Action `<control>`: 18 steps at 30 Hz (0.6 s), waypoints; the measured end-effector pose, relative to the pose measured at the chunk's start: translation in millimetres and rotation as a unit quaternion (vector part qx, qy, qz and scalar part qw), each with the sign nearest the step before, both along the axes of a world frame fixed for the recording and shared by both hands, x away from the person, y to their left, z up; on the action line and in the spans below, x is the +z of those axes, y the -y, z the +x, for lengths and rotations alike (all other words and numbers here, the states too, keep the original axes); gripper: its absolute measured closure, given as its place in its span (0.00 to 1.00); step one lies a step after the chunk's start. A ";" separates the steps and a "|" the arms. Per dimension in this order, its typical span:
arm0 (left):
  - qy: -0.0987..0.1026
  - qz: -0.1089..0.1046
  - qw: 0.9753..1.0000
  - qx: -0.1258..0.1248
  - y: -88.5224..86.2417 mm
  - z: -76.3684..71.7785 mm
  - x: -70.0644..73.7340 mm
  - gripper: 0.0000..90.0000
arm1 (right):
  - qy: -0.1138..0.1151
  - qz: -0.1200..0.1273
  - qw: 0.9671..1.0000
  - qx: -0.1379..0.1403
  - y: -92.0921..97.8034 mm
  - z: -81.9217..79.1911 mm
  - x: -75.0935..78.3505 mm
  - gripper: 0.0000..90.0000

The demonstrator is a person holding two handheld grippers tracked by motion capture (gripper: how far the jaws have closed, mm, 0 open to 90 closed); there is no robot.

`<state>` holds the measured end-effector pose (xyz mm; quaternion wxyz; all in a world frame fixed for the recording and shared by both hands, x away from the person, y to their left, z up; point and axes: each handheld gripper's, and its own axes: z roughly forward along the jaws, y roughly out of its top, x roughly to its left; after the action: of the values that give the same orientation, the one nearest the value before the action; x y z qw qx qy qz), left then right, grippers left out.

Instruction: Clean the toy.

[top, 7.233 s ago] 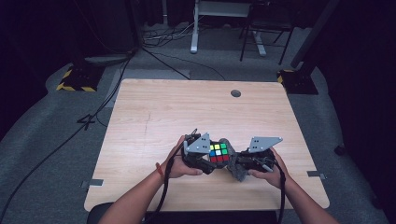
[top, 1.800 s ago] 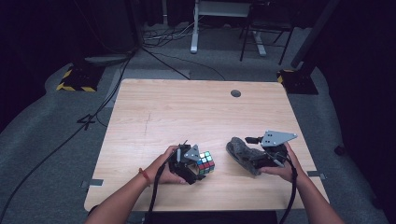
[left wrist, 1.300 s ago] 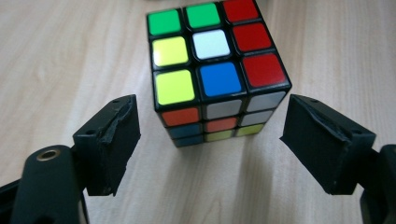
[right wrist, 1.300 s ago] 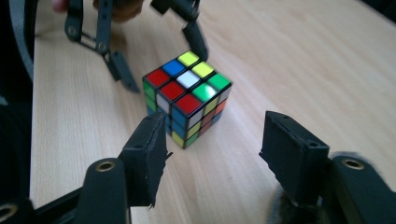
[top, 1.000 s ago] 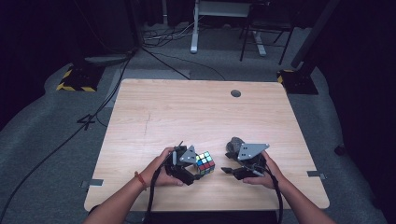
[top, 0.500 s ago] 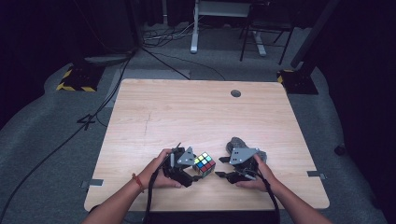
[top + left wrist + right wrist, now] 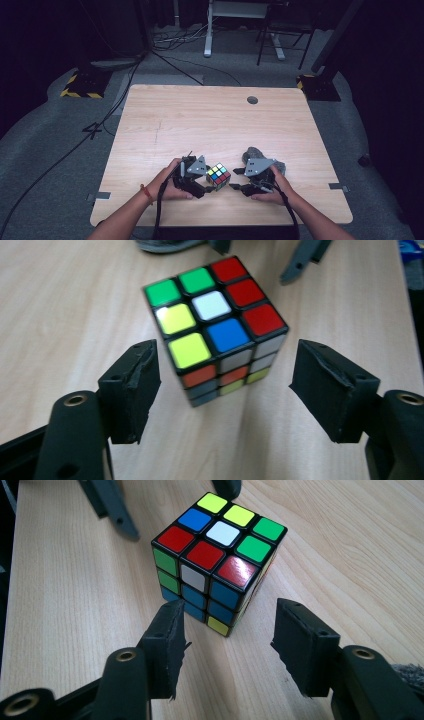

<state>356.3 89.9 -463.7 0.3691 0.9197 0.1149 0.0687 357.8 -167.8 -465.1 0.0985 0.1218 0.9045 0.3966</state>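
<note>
Black fingers (image 7: 131, 390) with torn foam pads — grey plates, red wristband (image 7: 146, 192).

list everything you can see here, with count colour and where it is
puzzle cube: 1, multicoloured with black edges, standing on the table's near middle, between both grippers
grey cloth-like lump: 1, dark grey, just behind the right gripper
table: 1, light wood, with a round hole near its far edge
left hand-held gripper: 1, black, jaws open on either side of the cube
right hand-held gripper: 1, black, jaws open, just short of the cube
</note>
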 end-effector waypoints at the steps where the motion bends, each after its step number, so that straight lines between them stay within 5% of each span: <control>1: -0.001 0.002 1.000 -0.001 1.5 -0.8 -0.5 0.29 | 0.000 0.000 1.000 0.000 0.1 0.1 0.0 0.52; 11: -0.014 -0.001 1.000 -0.014 8.1 -3.3 -0.9 0.30 | 0.013 -0.010 0.999 -0.029 3.8 3.5 -1.0 0.52; 18: -0.014 0.006 1.000 -0.011 11.7 -1.8 -0.5 0.32 | 0.000 0.004 0.999 -0.052 14.5 13.0 -2.1 0.52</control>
<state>354.5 78.1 -464.2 0.3630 0.9239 0.1091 0.0524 370.8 -182.3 -467.2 0.1184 0.1690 0.8952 0.3950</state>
